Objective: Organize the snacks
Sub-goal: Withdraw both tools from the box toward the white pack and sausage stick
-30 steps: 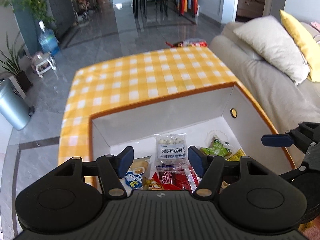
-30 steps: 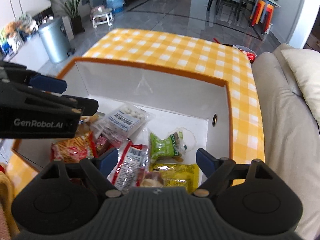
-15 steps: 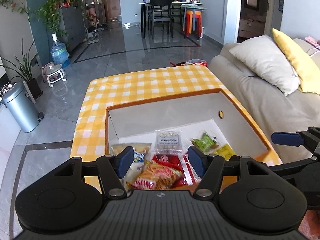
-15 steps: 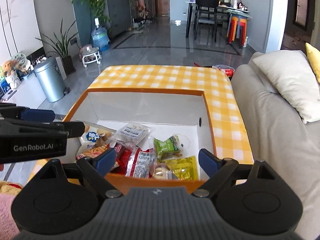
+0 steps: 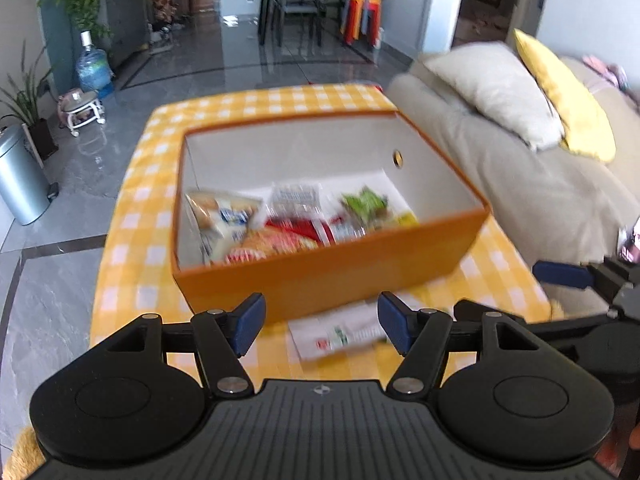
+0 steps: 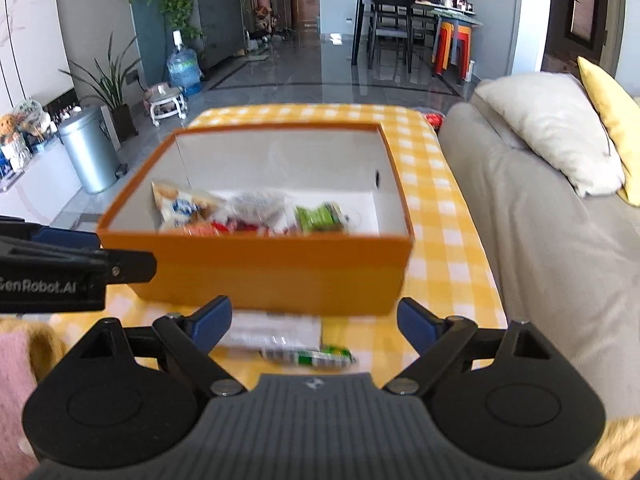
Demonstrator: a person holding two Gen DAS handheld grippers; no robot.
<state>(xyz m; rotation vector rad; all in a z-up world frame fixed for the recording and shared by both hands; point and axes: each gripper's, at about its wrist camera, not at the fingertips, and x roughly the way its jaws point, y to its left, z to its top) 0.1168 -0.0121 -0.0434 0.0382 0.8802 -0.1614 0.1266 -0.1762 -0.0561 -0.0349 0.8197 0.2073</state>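
Left wrist view: the left gripper (image 5: 320, 318) hangs with jaws opening and empty, above a white packet (image 5: 340, 334) lying on the tablecloth (image 5: 132, 184) just before the box (image 5: 320, 276), which already holds several snacks (image 5: 276, 232).

Right wrist view: the right gripper (image 6: 314, 324) is spread wide, empty, over that packet (image 6: 288, 338). Judged step: fetching the last loose snack; next, one gripper must lower and close on it.

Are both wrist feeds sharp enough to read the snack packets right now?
Left wrist view: motion blur smears the snacks in the orange box; labels unreadable. Right wrist view: the same blur, and the white packet on the checked table is smeared too. Each view's own tool stays crisp.
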